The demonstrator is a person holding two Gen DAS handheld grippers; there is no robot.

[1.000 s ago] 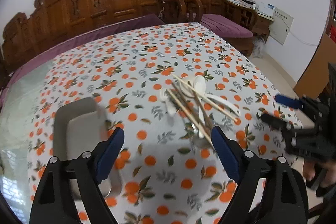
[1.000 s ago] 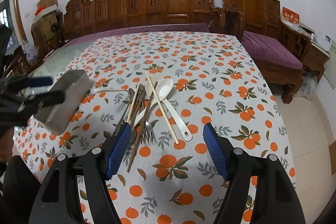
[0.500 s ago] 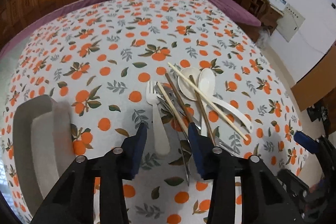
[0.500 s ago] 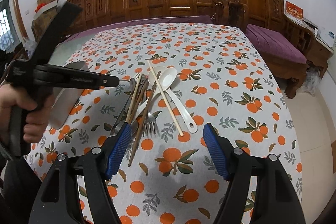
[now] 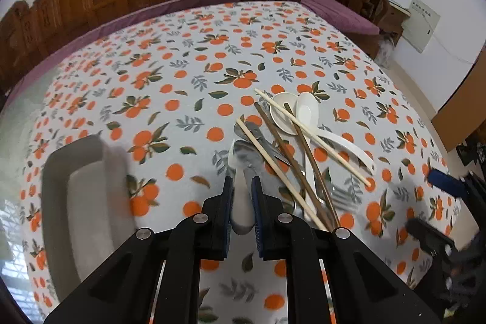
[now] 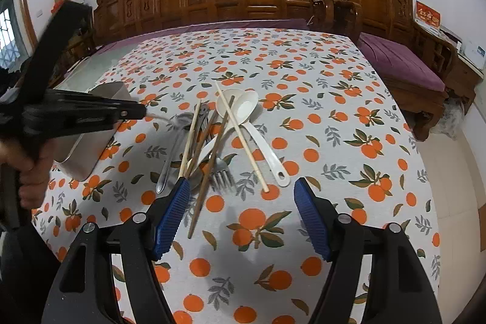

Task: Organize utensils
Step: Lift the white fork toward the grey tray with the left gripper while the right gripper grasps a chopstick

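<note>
At the near left edge of the utensil heap, on the orange-print tablecloth (image 5: 188, 72): one white plastic utensil (image 5: 241, 196), probably a fork, its head blurred in both views.

- Left gripper (image 5: 242, 199): jaws have just been closing and now pinch the white utensil's handle between the blue pads. The handle runs lengthwise out of the grip, straight ahead along the fingers; the head end points away toward the pile and looks raised off the cloth, seen from the right wrist view as a pale blur past the black fingertips.
- Right gripper (image 6: 241, 214): spread wide, nothing between the pads, hanging over bare cloth just short of the heap's near end.
- Heap, remaining: pale chopsticks (image 6: 241, 138), dark wooden chopsticks (image 6: 209, 169), two white ladle spoons (image 6: 247, 107), a metal fork (image 6: 221, 175), a metal spoon (image 6: 170, 151). All lie roughly parallel, long axes running away from the person, crossing one another.
- Metal tray (image 5: 82, 202): to the left of the left gripper, near but apart from it, well clear of the heap. Long axis also runs away from the person, about parallel to the held handle.

Judgement: the coming move is a sideways carry to the left. The left hand is the nearer to the tray; the utensil's axis already matches the tray's, so little turning should be needed.
</note>
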